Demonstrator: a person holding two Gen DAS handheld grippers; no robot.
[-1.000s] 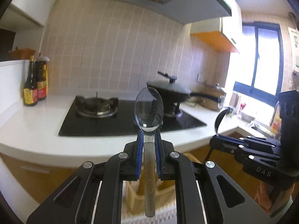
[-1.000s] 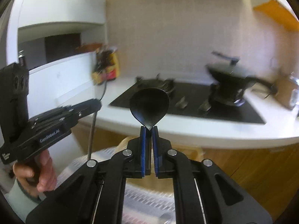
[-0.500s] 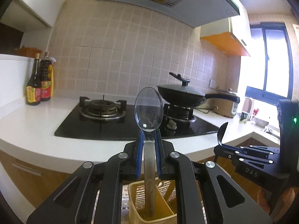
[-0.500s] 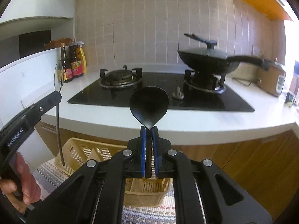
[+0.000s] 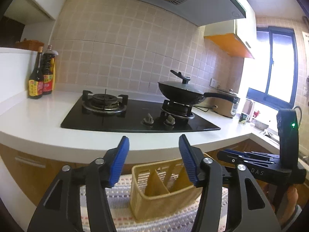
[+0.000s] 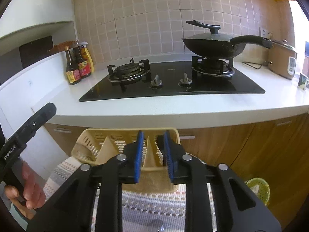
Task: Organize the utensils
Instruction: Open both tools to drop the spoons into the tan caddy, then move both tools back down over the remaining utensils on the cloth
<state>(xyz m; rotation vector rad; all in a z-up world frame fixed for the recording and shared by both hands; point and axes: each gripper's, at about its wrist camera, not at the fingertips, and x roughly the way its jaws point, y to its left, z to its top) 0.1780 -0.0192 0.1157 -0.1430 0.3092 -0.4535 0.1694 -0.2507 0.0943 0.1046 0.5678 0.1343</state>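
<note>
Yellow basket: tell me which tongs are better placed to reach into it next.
Right, probably. The right tongs hang open with their tips over the dividers of the yellow basket; the left tongs, open too, see the basket lower and farther off.

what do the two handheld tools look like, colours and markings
Both tools are matte black with ribbed blue pads and silver pivot screws. The right tool reads "DAS" and shows a green light; the left tool reads "GenRobot.AI". Bare hands grip them.
</note>
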